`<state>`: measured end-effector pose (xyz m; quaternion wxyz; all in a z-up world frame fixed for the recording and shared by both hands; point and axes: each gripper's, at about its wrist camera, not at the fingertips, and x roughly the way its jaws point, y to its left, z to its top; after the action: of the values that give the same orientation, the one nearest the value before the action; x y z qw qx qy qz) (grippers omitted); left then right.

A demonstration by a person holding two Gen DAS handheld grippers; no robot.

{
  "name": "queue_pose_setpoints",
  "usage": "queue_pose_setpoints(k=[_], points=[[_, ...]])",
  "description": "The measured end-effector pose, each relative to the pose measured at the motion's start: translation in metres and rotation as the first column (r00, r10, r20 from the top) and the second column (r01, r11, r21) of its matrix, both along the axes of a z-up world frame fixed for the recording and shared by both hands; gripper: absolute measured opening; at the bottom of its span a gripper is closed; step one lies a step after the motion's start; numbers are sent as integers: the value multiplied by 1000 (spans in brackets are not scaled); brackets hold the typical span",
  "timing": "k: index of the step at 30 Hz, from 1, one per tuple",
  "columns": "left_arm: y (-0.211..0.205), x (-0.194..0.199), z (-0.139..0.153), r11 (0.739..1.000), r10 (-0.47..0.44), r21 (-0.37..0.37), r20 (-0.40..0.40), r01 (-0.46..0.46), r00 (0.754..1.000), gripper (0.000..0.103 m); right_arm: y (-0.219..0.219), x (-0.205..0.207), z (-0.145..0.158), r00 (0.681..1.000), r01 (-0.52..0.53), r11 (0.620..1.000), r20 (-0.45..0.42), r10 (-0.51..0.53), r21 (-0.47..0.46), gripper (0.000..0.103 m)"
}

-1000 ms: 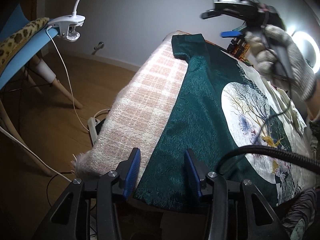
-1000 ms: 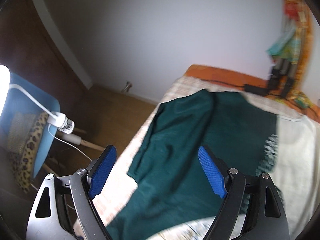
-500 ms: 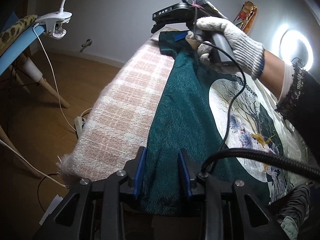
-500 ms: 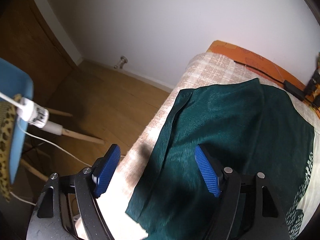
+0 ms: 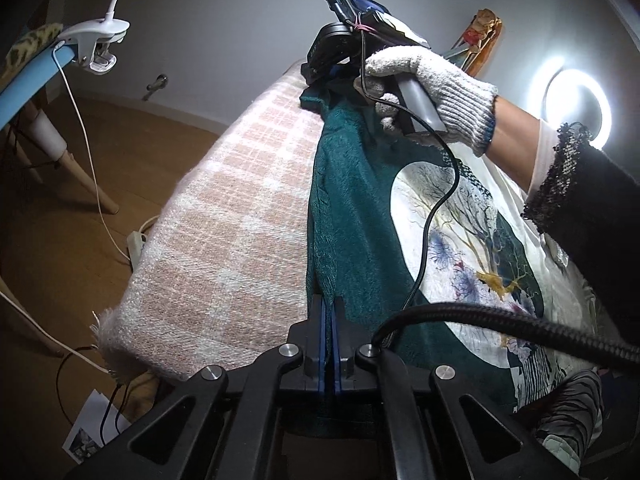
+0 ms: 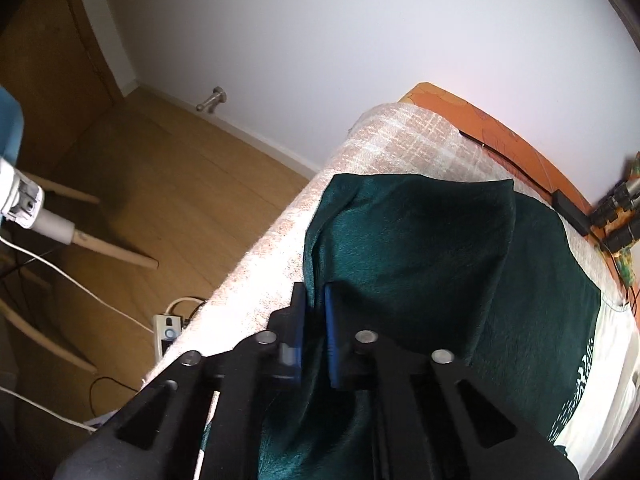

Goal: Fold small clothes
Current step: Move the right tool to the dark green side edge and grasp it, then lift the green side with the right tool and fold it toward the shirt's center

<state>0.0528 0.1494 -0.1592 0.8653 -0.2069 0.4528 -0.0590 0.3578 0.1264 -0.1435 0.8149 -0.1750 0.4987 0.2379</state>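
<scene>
now both grippers' fingers just closed, left gripper point(image 5: 329, 320) and right gripper point(image 6: 316, 320) pinching green shirt point(image 5: 360, 216) edge

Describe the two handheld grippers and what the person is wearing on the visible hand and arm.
Both the left gripper and the right gripper have black angular frames with silver round bolts and ribbed blue pads. A thick black braided cable crosses by the left one. The right hand wears a grey-white knit glove with a blue cuff edge, then a white cuff and black lace-trimmed sleeve.
</scene>
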Motion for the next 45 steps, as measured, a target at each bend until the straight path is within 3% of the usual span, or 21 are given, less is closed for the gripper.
queue_pose_setpoints(k=[10, 19, 27, 30, 31, 33, 36, 40, 45], points=[[-25, -3, 24, 998, -67, 23, 66, 66, 996, 0, -43, 6, 30, 999, 20, 973, -29, -13, 232, 3], [-86, -1, 39, 972, -218, 111, 95, 208, 971, 0, -136, 10, 58, 994, 108, 912, -23, -107, 395, 3], [-140, 6, 32, 926, -362, 140, 52, 352, 931, 0, -221, 15, 41, 959, 282, 872, -89, -269, 400, 4], [-154, 0, 32, 900, -413, 169, 46, 401, 909, 24, -247, 20, 29, 927, 375, 850, -138, -349, 370, 8], [-155, -2, 34, 897, -420, 178, 51, 405, 906, 27, -253, 21, 29, 923, 385, 854, -130, -363, 349, 8], [-154, -5, 37, 895, -422, 187, 61, 405, 904, 28, -257, 20, 34, 928, 371, 876, -85, -363, 310, 11], [-145, -7, 40, 908, -395, 181, 71, 378, 916, 28, -263, 17, 44, 943, 322, 903, -9, -334, 283, 29], [-133, -19, 47, 914, -364, 228, 97, 336, 926, 28, -266, 9, 60, 951, 280, 924, 59, -304, 259, 30], [-126, -40, 48, 900, -338, 323, 94, 292, 937, 28, -289, -15, 86, 960, 225, 926, 92, -263, 302, 33]])
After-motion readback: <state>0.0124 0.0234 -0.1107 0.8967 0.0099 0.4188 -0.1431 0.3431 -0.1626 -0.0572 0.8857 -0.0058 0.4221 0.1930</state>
